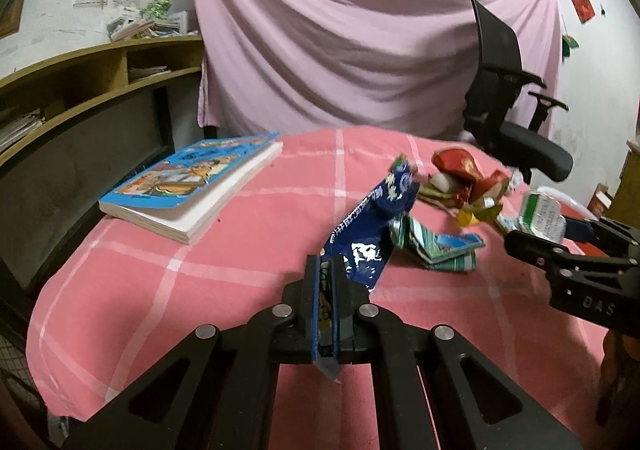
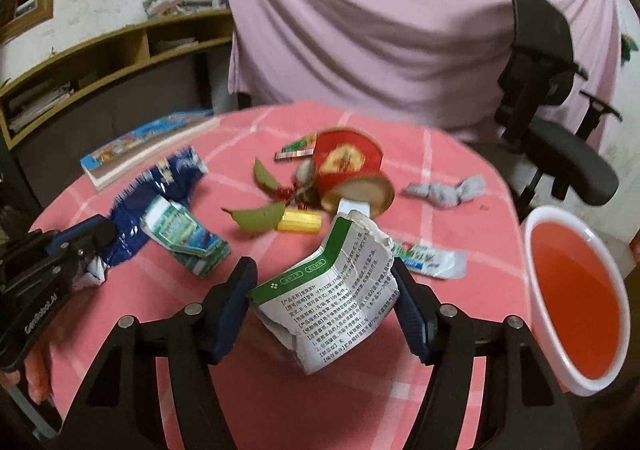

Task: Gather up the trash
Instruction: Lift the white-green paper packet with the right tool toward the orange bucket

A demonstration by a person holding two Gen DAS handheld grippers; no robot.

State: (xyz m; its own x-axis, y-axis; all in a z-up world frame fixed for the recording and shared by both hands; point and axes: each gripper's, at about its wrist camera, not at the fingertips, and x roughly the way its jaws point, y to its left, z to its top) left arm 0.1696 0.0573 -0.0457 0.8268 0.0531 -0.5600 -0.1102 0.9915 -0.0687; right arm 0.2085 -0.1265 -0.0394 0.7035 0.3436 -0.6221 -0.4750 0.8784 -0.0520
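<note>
book (image 2: 148, 146) lies left of the trash pile (image 2: 320, 186), bin (image 2: 576, 306) at the table's (image 2: 440, 170) right edge.

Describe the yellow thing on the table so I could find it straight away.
Start at the pink checked tablecloth and find the red round tin tipped on its side near the middle. Just in front of its open end, beside a green leaf, lies the small yellow block. It is the only plain yellow, box-shaped piece among crumpled wrappers.
</note>
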